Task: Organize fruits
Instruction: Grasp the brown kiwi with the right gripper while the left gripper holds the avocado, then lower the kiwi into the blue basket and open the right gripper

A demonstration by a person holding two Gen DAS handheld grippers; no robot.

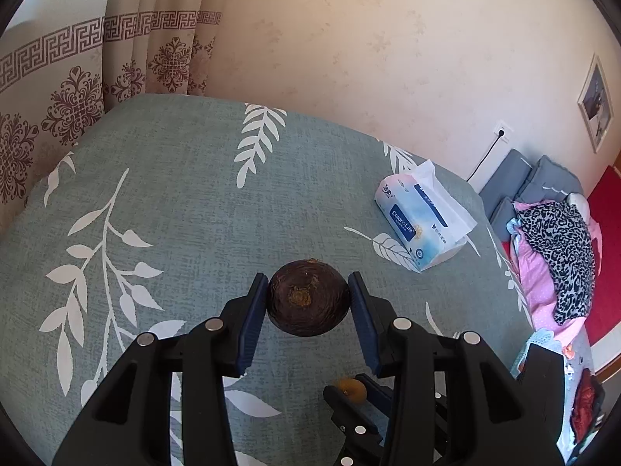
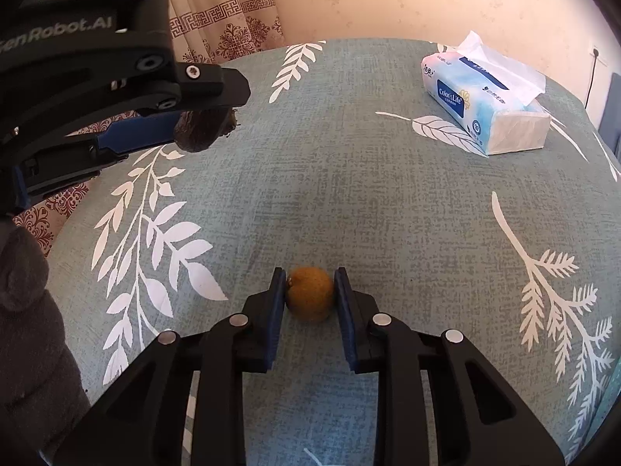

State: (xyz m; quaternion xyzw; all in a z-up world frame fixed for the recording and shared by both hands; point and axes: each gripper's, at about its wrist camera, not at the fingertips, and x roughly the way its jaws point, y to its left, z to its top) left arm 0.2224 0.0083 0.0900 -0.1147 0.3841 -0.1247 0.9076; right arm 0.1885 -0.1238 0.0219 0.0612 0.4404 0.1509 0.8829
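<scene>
My left gripper (image 1: 309, 285) is shut on a dark brown round fruit (image 1: 309, 299) and holds it above the table. The same gripper (image 2: 209, 116) shows at the upper left of the right wrist view, with the dark fruit (image 2: 200, 130) between its blue pads. My right gripper (image 2: 310, 283) is shut on a small yellow-brown fruit (image 2: 310, 297) just above the tablecloth. That gripper (image 1: 349, 392) and its small fruit (image 1: 351, 388) also show low in the left wrist view, below my left gripper.
A grey-green tablecloth with white leaf print (image 2: 349, 194) covers the table. A tissue pack (image 2: 485, 101) lies at the far right; it also shows in the left wrist view (image 1: 423, 221). Curtains (image 1: 77, 89) and a wall stand behind; clothes (image 1: 555, 256) lie off the right edge.
</scene>
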